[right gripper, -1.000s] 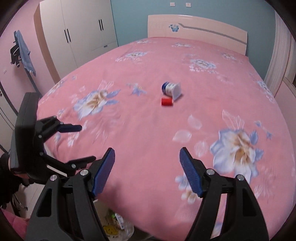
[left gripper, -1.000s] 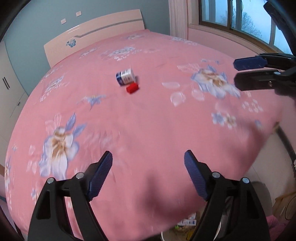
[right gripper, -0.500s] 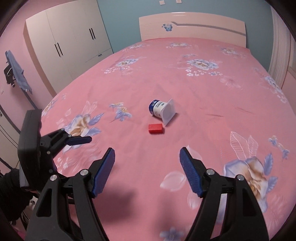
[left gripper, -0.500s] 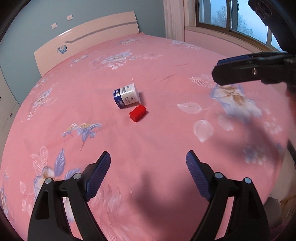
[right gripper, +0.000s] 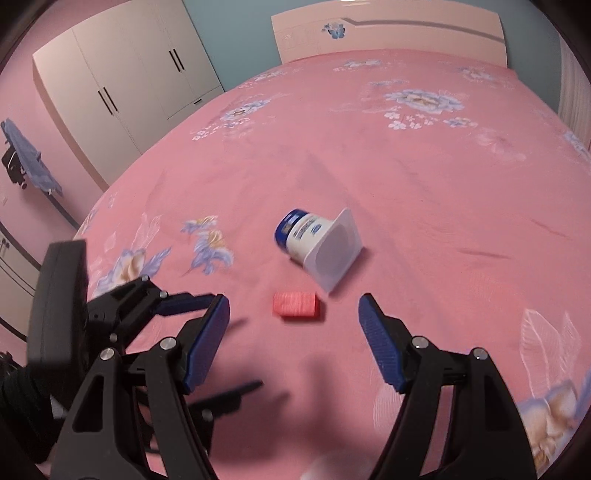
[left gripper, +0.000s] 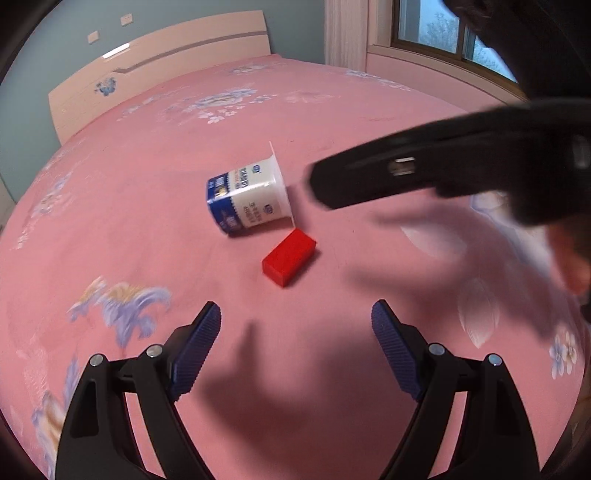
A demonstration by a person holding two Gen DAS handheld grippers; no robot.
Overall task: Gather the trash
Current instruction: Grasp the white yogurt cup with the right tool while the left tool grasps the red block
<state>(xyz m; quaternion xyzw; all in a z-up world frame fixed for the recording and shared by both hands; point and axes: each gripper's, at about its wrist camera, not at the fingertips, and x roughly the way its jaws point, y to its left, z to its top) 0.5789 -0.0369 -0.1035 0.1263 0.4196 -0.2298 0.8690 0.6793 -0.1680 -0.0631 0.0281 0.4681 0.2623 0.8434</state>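
A white and blue yogurt cup [left gripper: 249,201] lies on its side on the pink flowered bed [left gripper: 147,184]. A small red block [left gripper: 289,257] lies just in front of it. My left gripper [left gripper: 295,325] is open and empty, a short way before the red block. My right gripper [right gripper: 293,317] is open and empty, with the red block [right gripper: 295,304] just ahead between its fingers and the cup [right gripper: 317,245] beyond. The right gripper also shows as a dark blurred shape in the left wrist view [left gripper: 424,173], close to the cup's open end. The left gripper shows in the right wrist view [right gripper: 207,369].
A pale headboard [right gripper: 388,33] stands at the far end of the bed. White wardrobes [right gripper: 122,85] stand left of the bed. A window [left gripper: 443,33] and a curtain [left gripper: 345,33] are on the right side. A blue cloth [right gripper: 29,158] hangs at the far left.
Both grippers have moved forward over the bed toward the cup and the red block, which now look much larger and closer. Both stay open.
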